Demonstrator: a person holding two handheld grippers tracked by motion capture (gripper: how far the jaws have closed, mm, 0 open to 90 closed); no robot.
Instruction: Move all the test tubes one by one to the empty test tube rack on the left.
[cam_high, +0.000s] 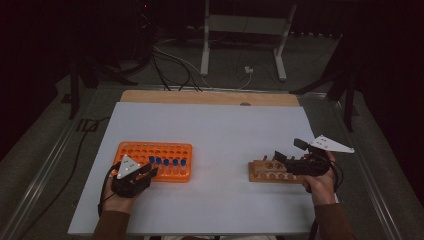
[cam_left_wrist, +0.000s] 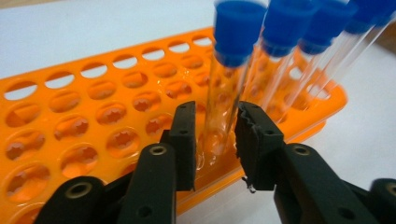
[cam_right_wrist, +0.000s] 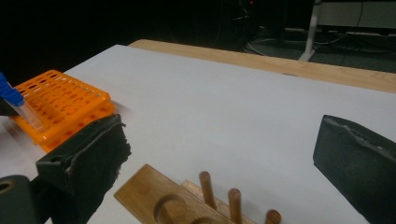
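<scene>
An orange tube rack (cam_high: 135, 150) lies at the table's left, with several blue-capped clear tubes (cam_high: 167, 161) standing in its near rows. My left gripper (cam_high: 152, 171) reaches into the rack's near edge. In the left gripper view its jaws (cam_left_wrist: 215, 126) flank one upright tube (cam_left_wrist: 224, 112); a small gap shows beside the glass, so the gripper is open. A wooden rack (cam_high: 262, 172) with round holes and pegs (cam_right_wrist: 205, 186) lies at the right. My right gripper (cam_high: 280, 157) hovers over it, and its jaws (cam_right_wrist: 224, 135) stand wide open with nothing between them.
A white mat (cam_high: 220, 135) covers the table, with a bare wooden strip (cam_high: 210, 97) at the far edge. Beyond it lie a dark floor, cables and a metal stand (cam_high: 205, 45). More capped tubes (cam_left_wrist: 285, 56) lean to the right of the flanked one.
</scene>
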